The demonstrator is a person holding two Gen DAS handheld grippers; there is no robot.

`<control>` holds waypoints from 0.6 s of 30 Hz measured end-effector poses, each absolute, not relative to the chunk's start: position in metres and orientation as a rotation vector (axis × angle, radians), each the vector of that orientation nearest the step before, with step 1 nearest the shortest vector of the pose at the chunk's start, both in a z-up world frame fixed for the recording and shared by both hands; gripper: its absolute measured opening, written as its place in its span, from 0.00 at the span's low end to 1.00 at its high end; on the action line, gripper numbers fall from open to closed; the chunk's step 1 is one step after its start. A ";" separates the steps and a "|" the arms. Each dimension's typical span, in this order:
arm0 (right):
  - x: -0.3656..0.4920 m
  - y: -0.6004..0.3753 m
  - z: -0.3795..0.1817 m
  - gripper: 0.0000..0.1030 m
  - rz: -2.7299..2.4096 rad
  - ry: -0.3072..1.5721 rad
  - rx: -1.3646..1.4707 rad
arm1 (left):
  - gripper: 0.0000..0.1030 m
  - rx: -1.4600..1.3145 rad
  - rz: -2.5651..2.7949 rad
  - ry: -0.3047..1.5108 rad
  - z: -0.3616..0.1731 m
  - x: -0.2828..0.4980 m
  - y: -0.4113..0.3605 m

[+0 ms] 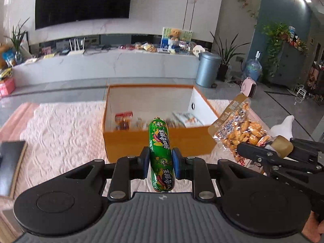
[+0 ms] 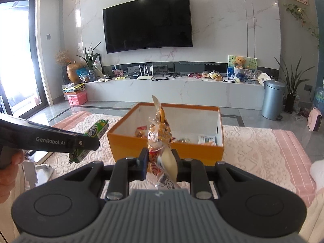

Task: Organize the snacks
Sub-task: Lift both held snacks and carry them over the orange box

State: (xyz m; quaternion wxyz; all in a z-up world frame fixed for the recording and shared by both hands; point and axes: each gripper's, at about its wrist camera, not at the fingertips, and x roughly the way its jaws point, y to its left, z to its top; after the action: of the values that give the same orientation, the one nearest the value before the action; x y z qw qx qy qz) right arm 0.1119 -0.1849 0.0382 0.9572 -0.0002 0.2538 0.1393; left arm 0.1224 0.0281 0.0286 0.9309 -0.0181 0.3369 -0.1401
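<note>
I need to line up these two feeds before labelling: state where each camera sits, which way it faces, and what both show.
Left wrist: sits on the left gripper, looking forward and down past its green sausage to the orange box; the right gripper shows at right.
Right wrist: sits on the right gripper, facing the box past its snack bag; the left gripper and a hand show at left.
Shared: box, both snacks, pink blanket, TV.

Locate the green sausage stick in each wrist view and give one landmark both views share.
Left wrist: green sausage stick bottom centre, upright, clamped in the left gripper.
Right wrist: far left at mid-height, partly behind that gripper's finger.
Shared landmark: orange box, just beyond it.
</note>
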 end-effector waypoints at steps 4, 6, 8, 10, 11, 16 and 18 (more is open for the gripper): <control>0.132 -0.174 0.049 0.19 0.285 0.499 -0.045 | 0.25 -0.025 -0.304 0.668 0.040 0.137 0.029; 0.143 -0.168 0.054 0.19 0.291 0.487 -0.070 | 0.25 -0.008 -0.304 0.656 0.044 0.145 0.027; 0.154 -0.163 0.058 0.19 0.298 0.480 -0.089 | 0.25 0.001 -0.301 0.648 0.046 0.154 0.026; 0.167 -0.157 0.060 0.19 0.304 0.479 -0.107 | 0.25 0.000 -0.300 0.647 0.045 0.163 0.025; 0.173 -0.155 0.061 0.19 0.304 0.479 -0.114 | 0.25 -0.003 -0.300 0.648 0.044 0.167 0.025; 0.206 -0.147 0.058 0.19 0.298 0.494 -0.148 | 0.25 -0.001 -0.286 0.639 0.035 0.188 0.029; 0.220 -0.145 0.056 0.19 0.285 0.502 -0.161 | 0.25 0.001 -0.273 0.641 0.033 0.194 0.030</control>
State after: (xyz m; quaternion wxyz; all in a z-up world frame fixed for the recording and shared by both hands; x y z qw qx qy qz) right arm 0.2199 -0.1453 0.0563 0.9555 -0.0795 0.2470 0.1404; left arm 0.1942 0.0298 0.0329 0.9399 0.0007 0.3142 -0.1339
